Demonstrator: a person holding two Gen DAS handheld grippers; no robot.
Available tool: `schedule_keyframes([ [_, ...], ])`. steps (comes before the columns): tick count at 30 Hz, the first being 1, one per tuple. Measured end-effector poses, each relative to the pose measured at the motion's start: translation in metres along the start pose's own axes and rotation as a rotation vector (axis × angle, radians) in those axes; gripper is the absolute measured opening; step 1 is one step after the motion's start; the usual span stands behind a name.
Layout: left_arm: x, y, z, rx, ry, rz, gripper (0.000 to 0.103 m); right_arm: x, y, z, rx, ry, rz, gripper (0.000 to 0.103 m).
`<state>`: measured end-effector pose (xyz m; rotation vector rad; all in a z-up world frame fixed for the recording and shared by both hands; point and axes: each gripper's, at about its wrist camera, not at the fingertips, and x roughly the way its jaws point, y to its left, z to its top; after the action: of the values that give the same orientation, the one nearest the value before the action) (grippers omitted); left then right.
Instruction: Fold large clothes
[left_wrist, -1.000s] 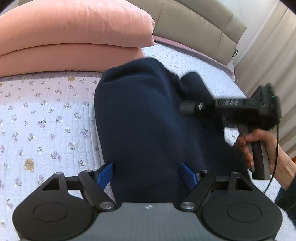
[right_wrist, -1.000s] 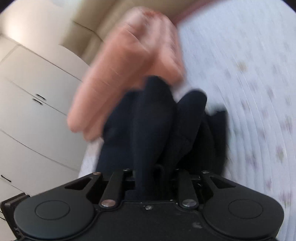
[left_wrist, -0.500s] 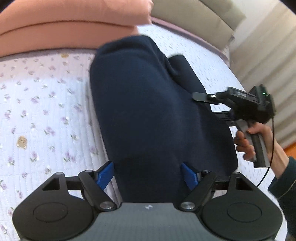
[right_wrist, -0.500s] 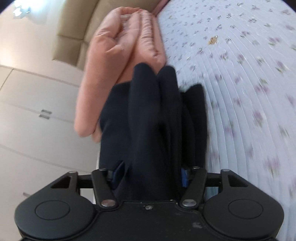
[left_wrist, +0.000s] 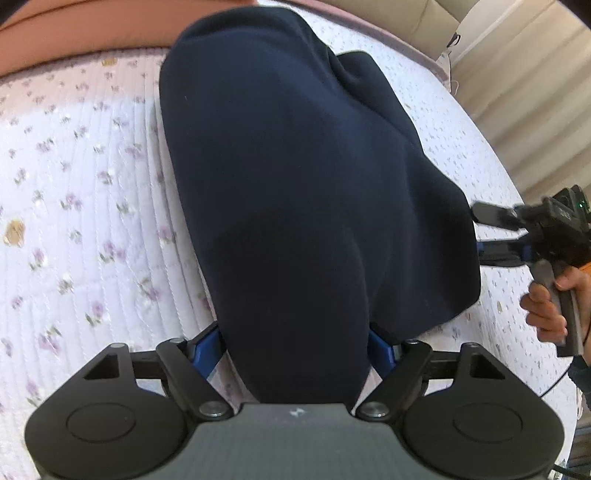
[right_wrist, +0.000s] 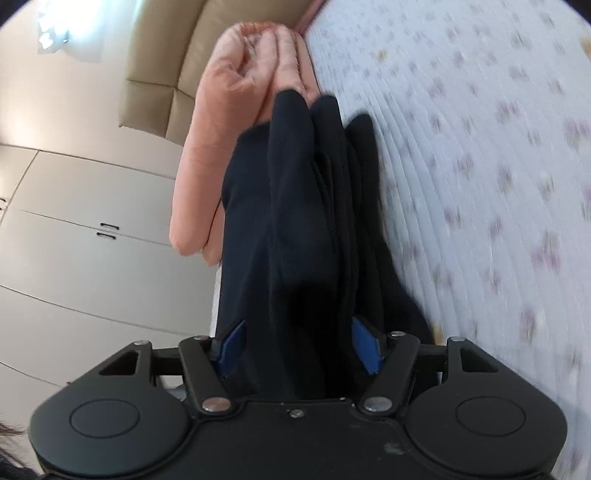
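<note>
I'm holding the navy garment (left_wrist: 295, 184) in both tools over the bed (left_wrist: 74, 184): left tool (left_wrist: 295, 343) and right tool (right_wrist: 295, 343) each gripping bunched folds between their blue pads. Risk: thick layers are sliding out, undoing the fold.

- Left wrist view: looks forward from just behind the left gripper (left_wrist: 295, 343), downward along the navy garment (left_wrist: 295, 166) toward the peach pillows (left_wrist: 92, 33); very near the cloth. The right gripper (left_wrist: 484, 229) appears at the right edge.
- Right wrist view: rolled sideways, set close behind the right gripper (right_wrist: 299, 343), facing along the garment's folded edge (right_wrist: 306, 206) to the same pillows (right_wrist: 236, 107); the bedspread (right_wrist: 498, 184) appears blurred, possibly by motion.
- Shared: garment, pillows, bedspread (left_wrist: 74, 184).
</note>
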<state>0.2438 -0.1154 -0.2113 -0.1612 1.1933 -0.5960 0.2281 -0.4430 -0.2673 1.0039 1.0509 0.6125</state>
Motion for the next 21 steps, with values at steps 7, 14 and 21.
schedule_keyframes([
  [7, 0.002, 0.003, -0.001, -0.046, -0.010, -0.058, 0.082, -0.039, 0.041, -0.022, -0.207, -0.223, -0.024, 0.008],
  [14, 0.013, 0.002, -0.003, -0.025, 0.024, -0.039, 0.074, -0.012, 0.022, -0.005, -0.192, -0.078, -0.373, 0.045],
  [21, 0.016, -0.004, -0.002, -0.001, 0.024, -0.036, 0.075, 0.031, 0.095, 0.082, -0.547, -0.242, -0.329, 0.103],
])
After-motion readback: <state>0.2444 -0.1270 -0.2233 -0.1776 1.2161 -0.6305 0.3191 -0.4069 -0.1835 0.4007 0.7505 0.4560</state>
